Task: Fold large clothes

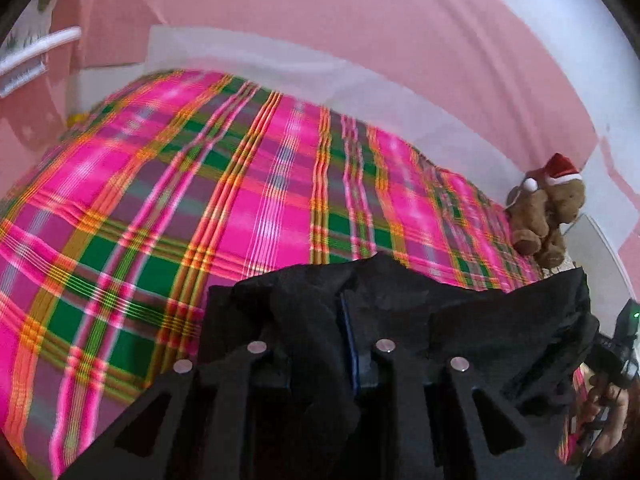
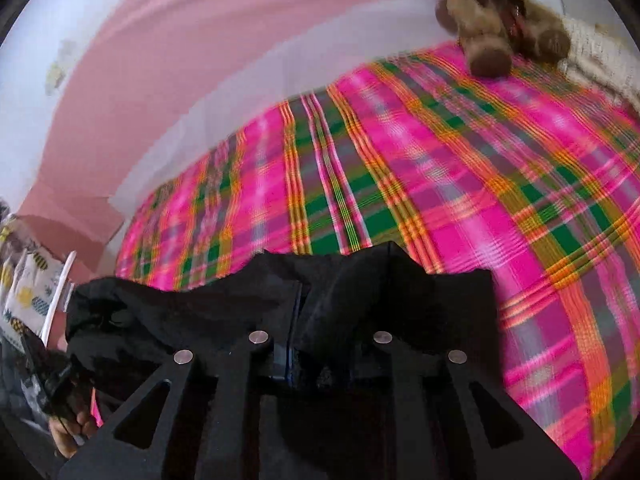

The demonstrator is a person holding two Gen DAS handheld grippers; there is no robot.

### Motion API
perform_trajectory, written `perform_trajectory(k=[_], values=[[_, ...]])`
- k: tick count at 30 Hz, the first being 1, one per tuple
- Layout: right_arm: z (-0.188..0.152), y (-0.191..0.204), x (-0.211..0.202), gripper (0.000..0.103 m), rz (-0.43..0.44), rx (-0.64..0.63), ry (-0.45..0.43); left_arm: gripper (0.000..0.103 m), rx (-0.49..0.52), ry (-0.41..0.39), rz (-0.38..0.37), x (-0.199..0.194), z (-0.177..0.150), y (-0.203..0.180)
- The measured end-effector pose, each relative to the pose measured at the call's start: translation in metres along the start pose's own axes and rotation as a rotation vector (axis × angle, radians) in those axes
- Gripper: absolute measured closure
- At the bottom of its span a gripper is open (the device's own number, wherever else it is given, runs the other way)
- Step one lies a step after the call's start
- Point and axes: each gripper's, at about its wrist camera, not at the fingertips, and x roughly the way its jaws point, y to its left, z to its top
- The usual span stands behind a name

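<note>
The black garment (image 1: 460, 320) hangs between the two grippers above a bed covered with a pink plaid sheet (image 1: 200, 200), one edge in each gripper, the cloth sagging a little between them. A brown teddy bear (image 1: 548, 216) in a red hat sits at the far corner of the bed, near a pink wall (image 1: 360, 20).

The step in hand looks like carrying the held edge across the bed to lay or fold it. To do it well, both hands should travel together at an even height, keeping the edge taut so the cloth lands flat without bunching, and stay clear of the teddy bear.

The left gripper (image 1: 320, 308) has its jaws nearly together, with a thick fold of black cloth bunched between them and draped over the fingers. The right gripper (image 2: 320, 300) is likewise narrow, pinching the garment's other end. In the left view the hand (image 1: 612, 412) holding the right gripper shows at the far right.
</note>
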Motion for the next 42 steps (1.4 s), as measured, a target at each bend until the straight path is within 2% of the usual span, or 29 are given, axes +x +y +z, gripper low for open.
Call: perform_trajectory(k=[3, 5, 7, 11, 19, 21, 22, 23, 25, 27, 29, 30, 33, 37, 40, 42], values=[[-0.003, -0.014, 0.026, 0.084, 0.031, 0.047, 0.022, 0.077, 0.017, -0.004, -0.002, 0.013, -0.001, -0.001], [-0.002, -0.016, 0.028, 0.083, 0.043, 0.061, 0.026, 0.074, 0.022, 0.001, -0.013, 0.011, 0.002, -0.003], [0.0, -0.017, 0.021, 0.083, 0.054, 0.064, 0.026, 0.069, 0.015, -0.001, -0.049, 0.002, 0.008, -0.004], [0.009, -0.012, 0.0, 0.079, 0.086, 0.067, 0.009, 0.048, -0.001, -0.023, -0.121, -0.017, 0.02, -0.004], [0.027, 0.008, -0.042, 0.071, 0.127, 0.029, -0.001, 0.033, -0.019, -0.065, -0.175, -0.052, 0.038, -0.011], [0.029, 0.006, -0.043, 0.065, 0.159, 0.04, 0.014, 0.027, -0.023, -0.074, -0.183, -0.056, 0.04, -0.01], [0.03, 0.002, -0.042, 0.054, 0.185, 0.057, 0.025, 0.023, -0.021, -0.083, -0.176, -0.059, 0.041, -0.01], [0.031, -0.002, -0.041, 0.049, 0.21, 0.088, 0.039, 0.02, -0.018, -0.103, -0.162, -0.063, 0.041, -0.01], [0.031, -0.009, -0.041, 0.046, 0.249, 0.141, 0.055, 0.017, -0.016, -0.133, -0.162, -0.073, 0.043, -0.007], [0.03, -0.007, -0.048, 0.045, 0.213, 0.133, 0.013, 0.017, 0.005, -0.155, -0.133, -0.079, 0.042, -0.01], [0.028, 0.005, -0.065, 0.045, 0.132, 0.065, -0.08, 0.017, 0.046, -0.164, -0.116, -0.083, 0.039, -0.017], [0.026, 0.011, -0.073, 0.045, 0.114, 0.029, -0.126, 0.017, 0.069, -0.166, -0.112, -0.084, 0.036, -0.022], [0.013, 0.03, -0.083, 0.045, 0.094, -0.07, -0.177, 0.017, 0.152, -0.172, -0.094, -0.08, 0.021, -0.039], [-0.02, 0.048, -0.061, 0.045, 0.013, -0.207, -0.124, 0.017, 0.248, -0.128, -0.074, -0.056, -0.003, -0.062], [-0.042, 0.042, -0.029, 0.045, -0.009, -0.236, -0.043, 0.017, 0.284, -0.081, -0.044, -0.029, -0.017, -0.069], [-0.047, 0.036, -0.01, 0.045, -0.048, -0.252, -0.015, 0.017, 0.288, -0.054, 0.006, -0.011, -0.021, -0.067]])
